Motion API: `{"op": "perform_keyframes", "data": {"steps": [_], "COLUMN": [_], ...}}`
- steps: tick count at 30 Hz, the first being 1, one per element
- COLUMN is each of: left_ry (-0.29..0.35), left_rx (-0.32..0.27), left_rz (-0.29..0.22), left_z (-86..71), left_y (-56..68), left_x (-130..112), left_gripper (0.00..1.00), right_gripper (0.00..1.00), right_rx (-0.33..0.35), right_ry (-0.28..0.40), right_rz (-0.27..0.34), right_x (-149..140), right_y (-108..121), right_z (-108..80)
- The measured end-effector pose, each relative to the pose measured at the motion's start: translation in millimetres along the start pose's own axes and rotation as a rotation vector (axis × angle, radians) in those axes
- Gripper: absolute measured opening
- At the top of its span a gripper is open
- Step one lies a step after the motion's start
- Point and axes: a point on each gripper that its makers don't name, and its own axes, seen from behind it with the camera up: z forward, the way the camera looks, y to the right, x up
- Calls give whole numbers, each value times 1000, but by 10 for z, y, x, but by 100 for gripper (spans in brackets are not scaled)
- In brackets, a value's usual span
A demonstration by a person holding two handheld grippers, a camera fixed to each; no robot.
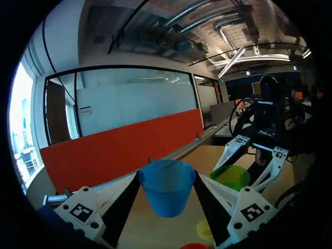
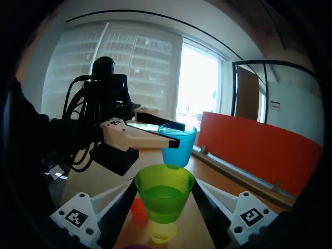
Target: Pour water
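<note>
Left gripper [image 1: 167, 176]: fingers clamped on either side of the blue cup [image 1: 167, 193], cup upright, mouth up. Right gripper [image 2: 164, 182]: fingers clamped on the green cup [image 2: 164, 198], also upright. The green cup is translucent, with a darker band from about mid-height down that reads as liquid. Contents of the blue cup: cannot tell. In the right gripper view the blue cup sits just beyond and slightly right of the green cup, rim higher in frame, with the left gripper's white fingers reaching to it from the left; the two cups look near each other but apart. A dark sleeve and a bundle of black cables lie behind that gripper. Whether either cup's base touches the table [image 2: 103, 178] cannot be told. On the wooden table, below the green cup, stand a small red cup [image 2: 139, 209] and a small yellow cup [image 2: 162, 231], close together. An orange panel [image 2: 265, 149] runs along the table's far edge, and a bright window [image 2: 198, 83] lies behind.
</note>
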Motion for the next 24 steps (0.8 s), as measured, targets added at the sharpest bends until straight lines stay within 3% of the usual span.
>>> {"op": "perform_keyframes", "data": {"steps": [12,24], "left_ry": [-14,-27], "left_rx": [-13,-5], "left_rz": [-116,-107], "left_z": [4,-56], "left_y": [18,-12], "left_x": [-48,-73], "left_gripper": [88,87], "right_gripper": [92,92], "right_rx": [-3,-5], "right_ry": [2,-5], "right_rz": [-2,-3], "right_x": [11,34], "right_y": [10,-2], "right_z": [-17,-43]}}
